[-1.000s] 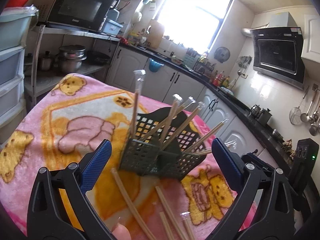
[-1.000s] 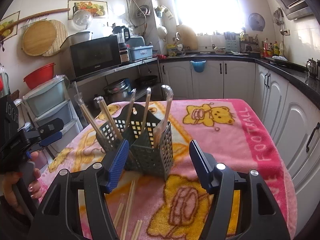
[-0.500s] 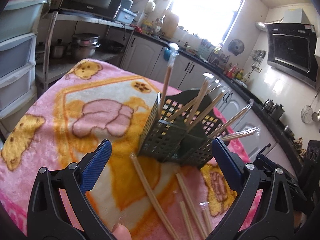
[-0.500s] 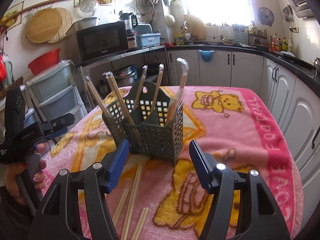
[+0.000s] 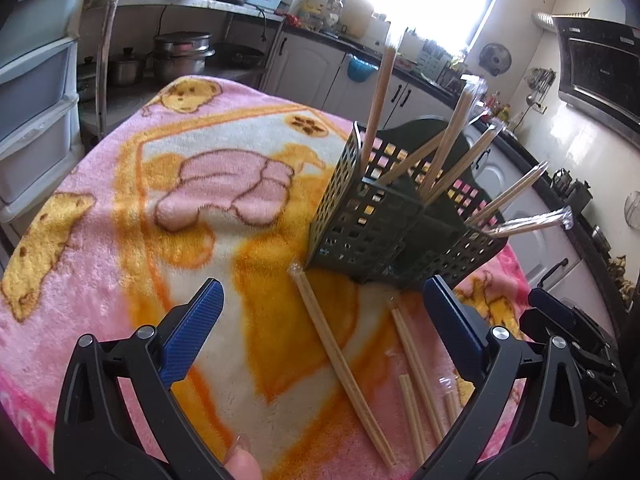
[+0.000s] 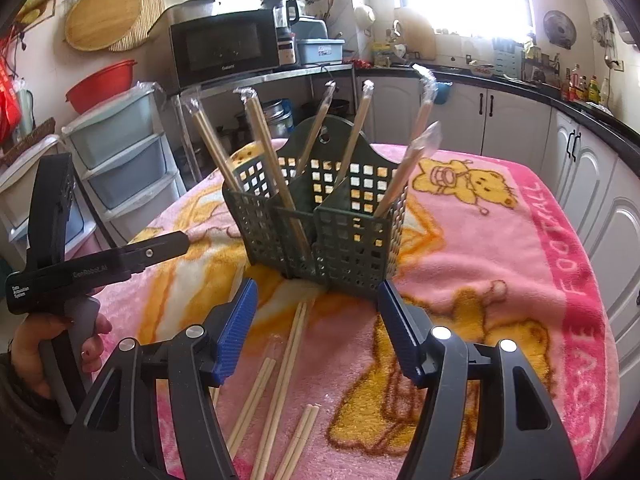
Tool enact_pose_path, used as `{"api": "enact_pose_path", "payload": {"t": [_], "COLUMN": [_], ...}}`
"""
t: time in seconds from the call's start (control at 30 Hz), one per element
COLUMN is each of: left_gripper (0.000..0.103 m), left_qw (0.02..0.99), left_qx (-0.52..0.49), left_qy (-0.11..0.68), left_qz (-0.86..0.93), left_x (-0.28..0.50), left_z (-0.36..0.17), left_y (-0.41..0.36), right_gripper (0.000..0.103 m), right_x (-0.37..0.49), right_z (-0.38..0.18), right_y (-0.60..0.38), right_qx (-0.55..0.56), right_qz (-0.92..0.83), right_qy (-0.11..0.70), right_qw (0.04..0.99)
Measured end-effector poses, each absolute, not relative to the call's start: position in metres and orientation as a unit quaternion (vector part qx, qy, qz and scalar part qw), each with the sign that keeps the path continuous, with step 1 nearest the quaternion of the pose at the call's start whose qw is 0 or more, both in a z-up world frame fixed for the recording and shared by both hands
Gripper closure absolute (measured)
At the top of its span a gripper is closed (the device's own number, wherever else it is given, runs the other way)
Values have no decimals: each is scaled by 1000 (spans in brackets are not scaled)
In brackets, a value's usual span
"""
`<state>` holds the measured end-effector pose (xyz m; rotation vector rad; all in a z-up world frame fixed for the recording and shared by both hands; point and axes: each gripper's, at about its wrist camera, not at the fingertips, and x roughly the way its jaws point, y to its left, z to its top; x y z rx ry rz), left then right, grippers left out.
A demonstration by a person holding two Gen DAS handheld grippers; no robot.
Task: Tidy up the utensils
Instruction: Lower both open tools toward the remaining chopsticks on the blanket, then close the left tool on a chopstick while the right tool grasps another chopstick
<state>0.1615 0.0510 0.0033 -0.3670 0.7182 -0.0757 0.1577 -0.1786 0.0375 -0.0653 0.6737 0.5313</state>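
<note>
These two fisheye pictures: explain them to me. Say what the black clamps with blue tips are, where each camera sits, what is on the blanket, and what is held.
No robot here: a person holds a hand gripper in each hand, with a camera on each looking along its blue-padded fingers. One picture is from the left gripper, the other from the right gripper. Both are open and hold nothing. On the pink cartoon blanket stands a dark green utensil basket with wrapped chopsticks leaning in it. More chopstick pairs lie loose in front.
</note>
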Motion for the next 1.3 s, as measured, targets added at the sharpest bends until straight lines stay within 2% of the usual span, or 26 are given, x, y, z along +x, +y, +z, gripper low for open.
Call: {"api": "enact_pose_path", "payload": {"t": [0.2,0.63,0.83,1.17,1.27,1.3], "left_gripper": [11,47,53,57,66,71], "left_qw": [912,889,879,878,881,882], "left_qx": [-183,-206,-214,-185,-168,-162], "left_qy": [365,405,421,439,442,442], "left_qz": [-38,-60,-62,-45,-33,-29], "left_x": [169,193,204,224,227,227], "left_z": [-13,-43,-53,-61,-61,-61], "left_y": [52,47,44,36,34,34], "right_gripper": [44,56,59,59,60,61], "right_x": [164,180,192,209,214,216], "right_z": [27,-5,-17,-33,-39,-41], "right_y": [-165,-142,-133,-126,-123,-122], "right_qx": [-45,-67,-74,-85,-87,-87], "right_qz": [265,280,281,277,274,274], "right_qy": [343,393,412,429,436,439], "right_qw": [900,873,863,856,853,852]}}
